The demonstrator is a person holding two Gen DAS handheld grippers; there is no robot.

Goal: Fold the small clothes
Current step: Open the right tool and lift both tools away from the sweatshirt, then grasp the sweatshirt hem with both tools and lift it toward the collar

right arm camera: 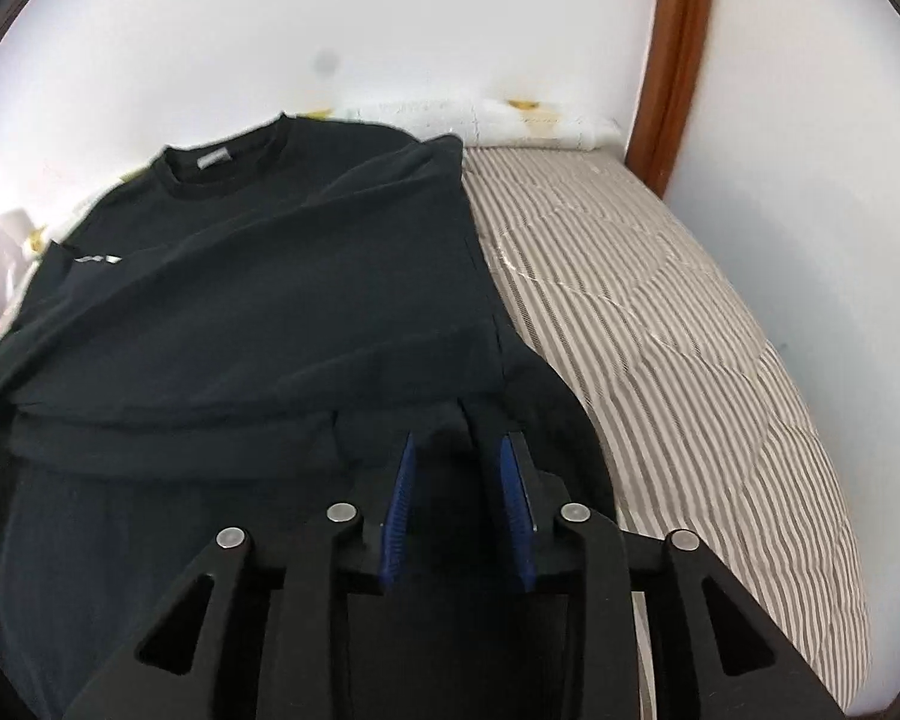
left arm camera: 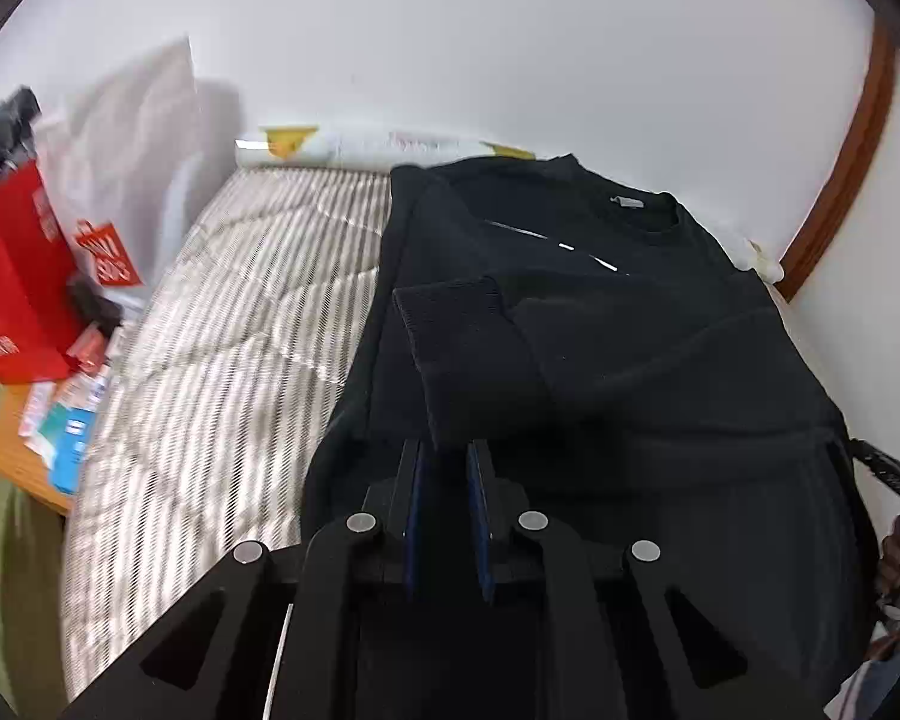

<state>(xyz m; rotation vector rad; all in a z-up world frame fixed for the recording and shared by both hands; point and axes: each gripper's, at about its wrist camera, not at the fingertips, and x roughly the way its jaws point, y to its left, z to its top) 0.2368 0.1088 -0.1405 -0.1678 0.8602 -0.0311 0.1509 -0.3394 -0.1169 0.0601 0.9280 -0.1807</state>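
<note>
A black sweatshirt (left arm camera: 600, 312) lies on a striped bed (left arm camera: 240, 312), collar toward the wall, with a sleeve folded across its chest. My left gripper (left arm camera: 447, 450) is shut on the sweatshirt's lower hem and lifts it over the body. In the right wrist view the sweatshirt (right arm camera: 258, 276) fills the left half. My right gripper (right arm camera: 457, 441) is shut on the hem at the garment's right side. The striped bed (right arm camera: 660, 324) shows to the right.
A red bag (left arm camera: 18, 276) and a white bag (left arm camera: 132, 138) stand at the left, above a wooden stand with packets (left arm camera: 60, 420). A white wall runs behind the bed. A brown wooden frame (right arm camera: 678, 60) rises at the far right.
</note>
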